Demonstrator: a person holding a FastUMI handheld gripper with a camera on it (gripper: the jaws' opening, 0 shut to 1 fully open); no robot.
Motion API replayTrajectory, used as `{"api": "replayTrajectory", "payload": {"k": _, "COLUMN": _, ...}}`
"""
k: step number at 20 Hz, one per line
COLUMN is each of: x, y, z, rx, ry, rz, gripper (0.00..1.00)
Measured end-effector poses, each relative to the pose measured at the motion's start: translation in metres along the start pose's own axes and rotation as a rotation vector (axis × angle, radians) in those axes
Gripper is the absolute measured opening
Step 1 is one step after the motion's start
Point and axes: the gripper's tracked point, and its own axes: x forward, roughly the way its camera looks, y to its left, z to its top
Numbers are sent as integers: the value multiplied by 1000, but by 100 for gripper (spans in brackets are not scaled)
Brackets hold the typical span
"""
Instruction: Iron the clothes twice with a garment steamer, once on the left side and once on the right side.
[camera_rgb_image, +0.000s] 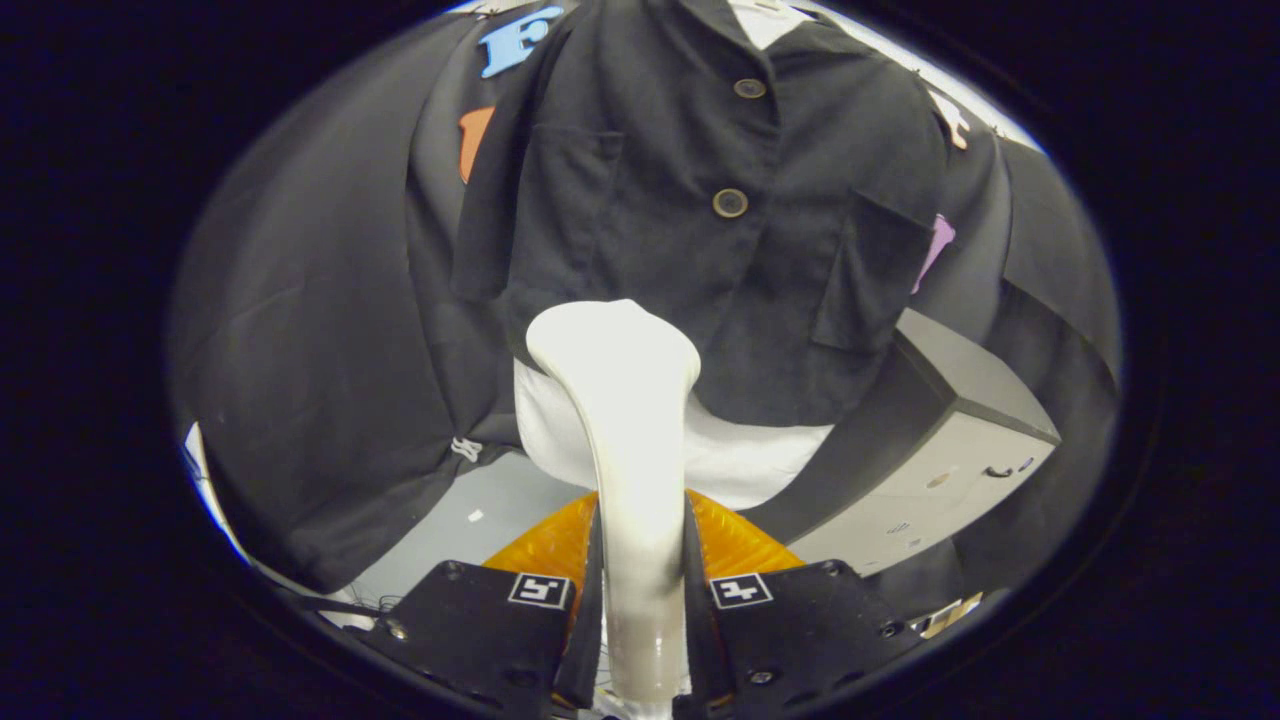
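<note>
Gripping the white steamer (628, 420) by its slim handle, the tool (641, 580) has both fingers (592, 600) pressed against the handle's two sides, closed down to just the width of that handle. The handle rises straight up from between the fingers and widens into a rounded head at 12 o'clock from them. That head overlaps the lower hem of the black jacket (700, 220); whether it touches the cloth or sits just short of it cannot be told.

The jacket hangs upright beyond the fingers, facing the camera. Two round buttons run down its front, the lower button (730, 203) at about 1 o'clock from the steamer head and the upper button (749, 88) straight above that. A patch pocket (860, 290) sits on the jacket front at 2 o'clock from the head, and another pocket at 11 o'clock. The steamer head lies toward the side of the jacket at 9 o'clock from the button line.

A white piece of cloth (740, 460) shows below the jacket's hem, behind the steamer's neck. An orange ribbed thing (735, 545) lies just ahead of the fingers, on both sides of the handle. A grey box (950, 450) with a dark edge stands at 3 o'clock from the steamer, near the jacket's lower corner. A pale grey surface (460, 520) shows at 9 o'clock from the fingers, under hanging black cloth.
</note>
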Motion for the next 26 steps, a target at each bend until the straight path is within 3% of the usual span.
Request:
{"api": "replayTrajectory", "payload": {"k": 5, "x": -54, "y": -59, "z": 11, "rx": 56, "ry": -123, "rz": 19, "gripper": 37}}
{"api": "replayTrajectory", "payload": {"k": 9, "x": -72, "y": -125, "z": -7, "rx": 109, "ry": -239, "rz": 25, "gripper": 38}}
{"api": "replayTrajectory", "payload": {"k": 19, "x": -144, "y": -317, "z": -128, "rx": 204, "ry": -324, "rz": -95, "gripper": 37}}
{"api": "replayTrajectory", "payload": {"k": 26, "x": -205, "y": -387, "z": -235, "rx": 235, "ry": -302, "rz": -134, "gripper": 37}}
